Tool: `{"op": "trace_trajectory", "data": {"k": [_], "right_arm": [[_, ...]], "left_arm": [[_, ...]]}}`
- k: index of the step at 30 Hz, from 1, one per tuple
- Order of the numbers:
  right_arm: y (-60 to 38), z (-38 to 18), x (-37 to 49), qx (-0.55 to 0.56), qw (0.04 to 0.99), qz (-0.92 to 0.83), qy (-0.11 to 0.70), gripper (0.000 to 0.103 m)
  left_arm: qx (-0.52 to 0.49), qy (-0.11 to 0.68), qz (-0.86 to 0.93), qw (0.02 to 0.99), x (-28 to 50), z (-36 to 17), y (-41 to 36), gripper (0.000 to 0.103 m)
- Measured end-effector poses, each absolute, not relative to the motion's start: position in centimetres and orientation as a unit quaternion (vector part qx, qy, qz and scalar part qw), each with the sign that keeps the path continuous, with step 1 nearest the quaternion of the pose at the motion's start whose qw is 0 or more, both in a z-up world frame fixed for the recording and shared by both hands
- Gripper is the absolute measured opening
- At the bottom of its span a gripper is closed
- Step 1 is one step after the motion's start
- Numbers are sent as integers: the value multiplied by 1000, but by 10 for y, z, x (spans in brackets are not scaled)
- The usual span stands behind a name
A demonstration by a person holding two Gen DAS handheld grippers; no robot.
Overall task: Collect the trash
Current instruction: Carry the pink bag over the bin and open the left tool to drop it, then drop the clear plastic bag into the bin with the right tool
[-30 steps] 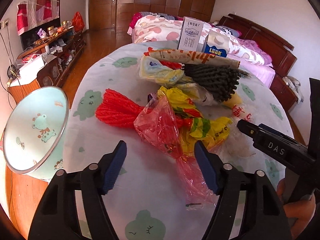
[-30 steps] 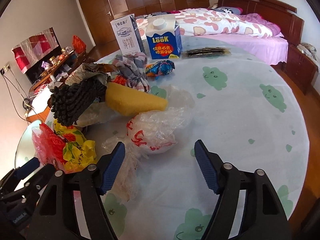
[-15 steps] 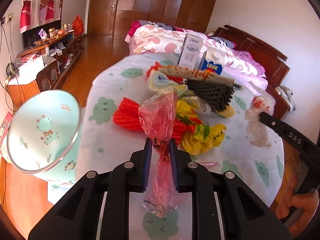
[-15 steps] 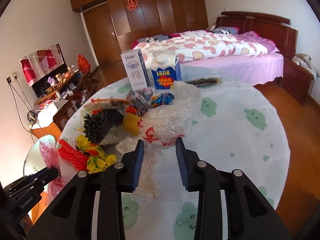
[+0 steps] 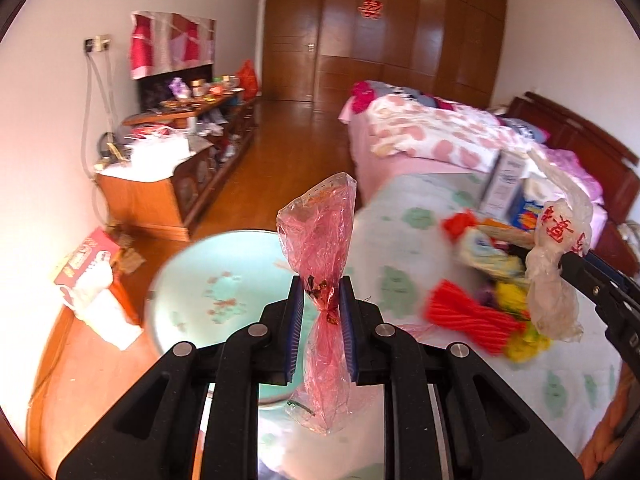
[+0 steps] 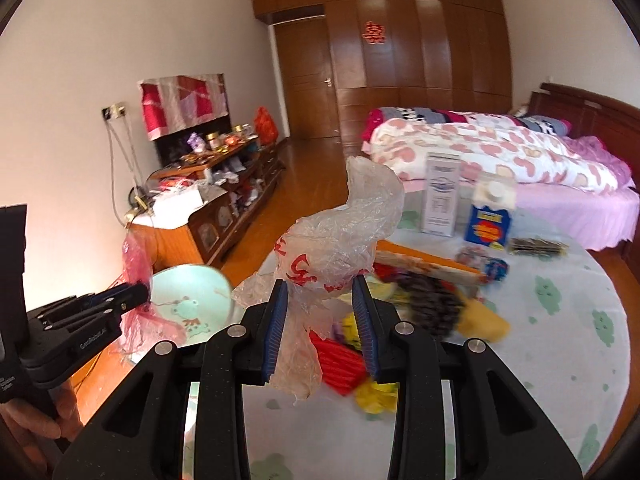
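The left gripper (image 5: pixel 322 312) clamps the red plastic bag (image 5: pixel 320 240) at its twisted neck; the right gripper (image 6: pixel 323 320) clamps the clear bag (image 6: pixel 340 248). Both appear light, limp and slippery. The bin (image 5: pixel 216 292) sits below-left.

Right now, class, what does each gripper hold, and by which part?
The left gripper pinches the red plastic bag at its twisted, narrow middle. The right gripper clamps the clear plastic bag with red print at its bunched middle.
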State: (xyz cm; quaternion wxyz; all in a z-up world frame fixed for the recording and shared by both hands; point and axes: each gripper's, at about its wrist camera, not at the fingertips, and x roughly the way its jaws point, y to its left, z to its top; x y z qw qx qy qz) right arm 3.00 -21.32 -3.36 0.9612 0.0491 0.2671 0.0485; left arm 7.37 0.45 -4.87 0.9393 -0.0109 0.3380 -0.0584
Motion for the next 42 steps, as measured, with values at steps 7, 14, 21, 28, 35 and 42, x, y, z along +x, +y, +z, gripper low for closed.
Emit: {"op": "trace_trajectory", "data": {"k": [7,14,21,28,35,42], "right_arm": [[-135,-60,76,17,942,123,312,34],[-91,-89,106,-1,915,166,367,34],[-85,-103,113,2,908,166,385,49],[-111,-87,95,13,931,117,344,64],[-143,-74,73,32,949,72,304,85],[-167,-66,59,47,954,40,294,93]], "left_arm": [[-13,356,15,934,102,-69,56,18],[-21,376,34,926,119,-88,77,19],[-9,379,56,924,120,-94,80,47],[-3,355,87,931,110,-85,80,76],[-4,339,80,937,96,-70,69,89],[3,328,68,942,79,-59,52,96]]}}
